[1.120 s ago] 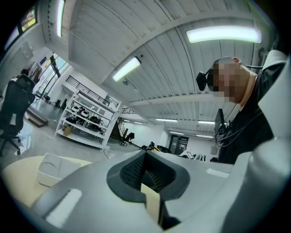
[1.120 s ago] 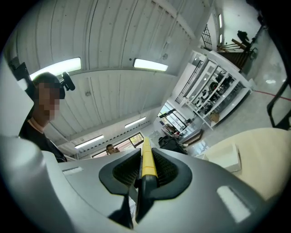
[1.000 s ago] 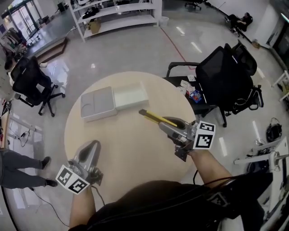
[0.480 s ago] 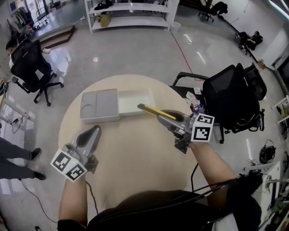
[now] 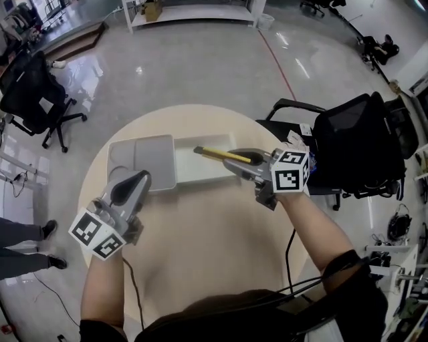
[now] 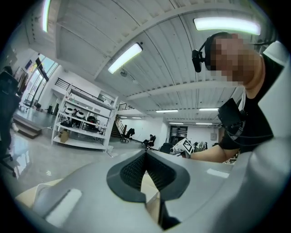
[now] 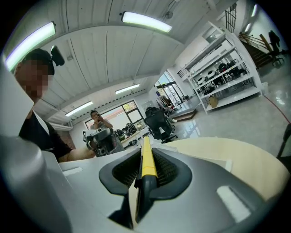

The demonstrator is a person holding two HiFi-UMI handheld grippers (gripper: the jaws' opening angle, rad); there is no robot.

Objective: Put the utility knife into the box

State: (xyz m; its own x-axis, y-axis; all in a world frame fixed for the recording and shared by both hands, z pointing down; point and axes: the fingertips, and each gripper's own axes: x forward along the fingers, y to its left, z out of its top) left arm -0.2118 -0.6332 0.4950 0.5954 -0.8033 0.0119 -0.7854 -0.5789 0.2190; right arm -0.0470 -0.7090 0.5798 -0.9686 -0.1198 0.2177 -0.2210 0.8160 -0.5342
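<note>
A yellow and black utility knife (image 5: 221, 155) sticks out of my right gripper (image 5: 235, 163), which is shut on its handle. The knife's tip hangs over the white open box (image 5: 200, 172) at the far side of the round beige table (image 5: 200, 240). A grey lid (image 5: 150, 157) lies against the box's left side. In the right gripper view the knife (image 7: 147, 161) is clamped between the dark pads (image 7: 169, 170). My left gripper (image 5: 139, 178) is at the lid's near edge, its jaws together and empty. In its own view the left gripper (image 6: 146, 154) shows pads meeting at the tip.
A black office chair (image 5: 361, 143) stands close to the table's right edge, with small items (image 5: 297, 140) beside it. Another black chair (image 5: 30, 87) is on the floor at far left, white shelving (image 5: 194, 10) at the back. A person's legs (image 5: 20, 247) show at left.
Both grippers have moved away from me across the table toward the box. The knife has gone from short of the box to over it. The left gripper has reached the lid's near edge.
</note>
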